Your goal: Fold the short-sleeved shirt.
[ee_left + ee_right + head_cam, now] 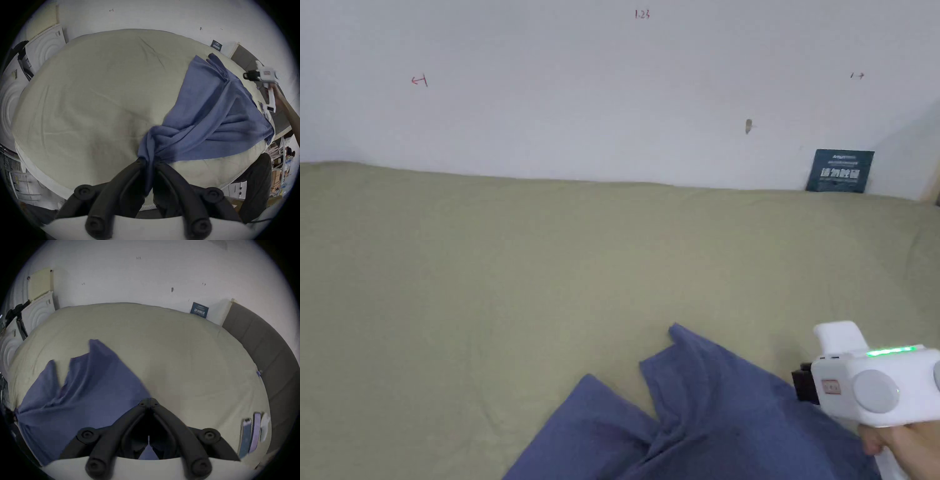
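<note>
Pinching bunched shirt (pixel 211 104), left tongs (pixel 150 162); right tongs (pixel 149 402) closed.

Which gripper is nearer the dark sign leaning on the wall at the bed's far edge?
The right gripper. It is at the blue shirt's right side, on the sign's side of the bed. The left gripper is clamped on bunched shirt fabric at the near edge, farther away.

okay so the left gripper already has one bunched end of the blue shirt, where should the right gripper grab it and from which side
Probably the free pointed corner of the blue shirt lying flat on the green sheet. Bring the right gripper in low from the open sheet beyond it: that edge is exposed and unbunched, unlike the twisted end in the left gripper, so pulling apart would spread the cloth.
</note>
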